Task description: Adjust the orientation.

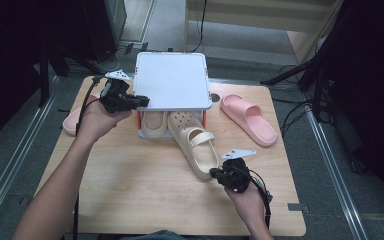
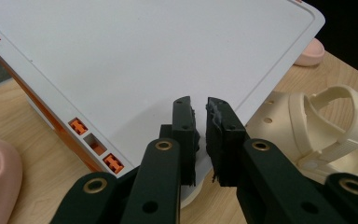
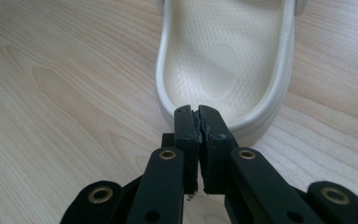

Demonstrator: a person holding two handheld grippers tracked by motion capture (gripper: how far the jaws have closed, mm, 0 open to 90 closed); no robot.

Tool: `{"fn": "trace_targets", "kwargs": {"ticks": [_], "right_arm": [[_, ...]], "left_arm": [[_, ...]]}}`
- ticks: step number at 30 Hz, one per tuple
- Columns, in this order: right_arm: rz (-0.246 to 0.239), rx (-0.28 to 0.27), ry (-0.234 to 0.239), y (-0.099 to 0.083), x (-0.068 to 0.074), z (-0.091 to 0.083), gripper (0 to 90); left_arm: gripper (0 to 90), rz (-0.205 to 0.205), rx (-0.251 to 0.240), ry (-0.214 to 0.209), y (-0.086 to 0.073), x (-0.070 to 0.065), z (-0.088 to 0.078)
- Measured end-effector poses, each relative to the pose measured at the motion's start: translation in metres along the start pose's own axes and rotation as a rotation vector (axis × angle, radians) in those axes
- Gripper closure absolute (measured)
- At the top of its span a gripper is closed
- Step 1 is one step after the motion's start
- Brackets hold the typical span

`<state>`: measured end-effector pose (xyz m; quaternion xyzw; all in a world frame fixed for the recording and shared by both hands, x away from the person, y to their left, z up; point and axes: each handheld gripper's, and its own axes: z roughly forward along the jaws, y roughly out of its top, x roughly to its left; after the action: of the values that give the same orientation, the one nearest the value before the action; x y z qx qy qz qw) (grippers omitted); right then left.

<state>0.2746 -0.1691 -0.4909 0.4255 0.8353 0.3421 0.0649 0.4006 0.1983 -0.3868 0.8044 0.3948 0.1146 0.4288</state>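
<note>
A cream clog lies on the wooden table, toe under a white shelf and heel toward me. My right gripper sits at that heel. In the right gripper view its jaws are pressed together right at the clog's heel rim, with nothing seen between them. My left gripper hovers at the shelf's front left corner. Its jaws stand almost together over the white top, only a thin slit between them. A second cream clog sits under the shelf.
One pink slide lies right of the shelf, another at the table's left edge behind my left hand. The shelf stands on orange posts. Bare wood stretches across the near half of the table.
</note>
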Motion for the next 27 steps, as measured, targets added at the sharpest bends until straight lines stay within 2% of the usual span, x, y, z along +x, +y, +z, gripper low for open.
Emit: {"fn": "trace_targets", "kwargs": {"ticks": [4,10,15,20,27], "right_arm": [[-0.014,0.000,-0.006,0.001,0.002,0.001,87.9],[-0.003,0.032,-0.004,-0.003,-0.001,0.000,88.7],[-0.002,0.123,-0.024,-0.010,-0.004,0.006,89.0],[-0.025,0.120,-0.017,-0.006,0.000,0.012,89.0],[-0.090,0.094,-0.007,0.004,0.022,0.029,89.8]], "left_arm": [[81.4,0.000,-0.001,0.001,0.000,0.000,0.000],[81.3,-0.003,-0.001,-0.004,0.000,0.001,0.000],[81.3,-0.002,-0.002,-0.005,0.000,0.001,0.000],[81.3,0.000,-0.002,-0.003,0.000,0.001,0.000],[81.3,0.002,-0.001,-0.001,0.000,0.000,0.000]]}}
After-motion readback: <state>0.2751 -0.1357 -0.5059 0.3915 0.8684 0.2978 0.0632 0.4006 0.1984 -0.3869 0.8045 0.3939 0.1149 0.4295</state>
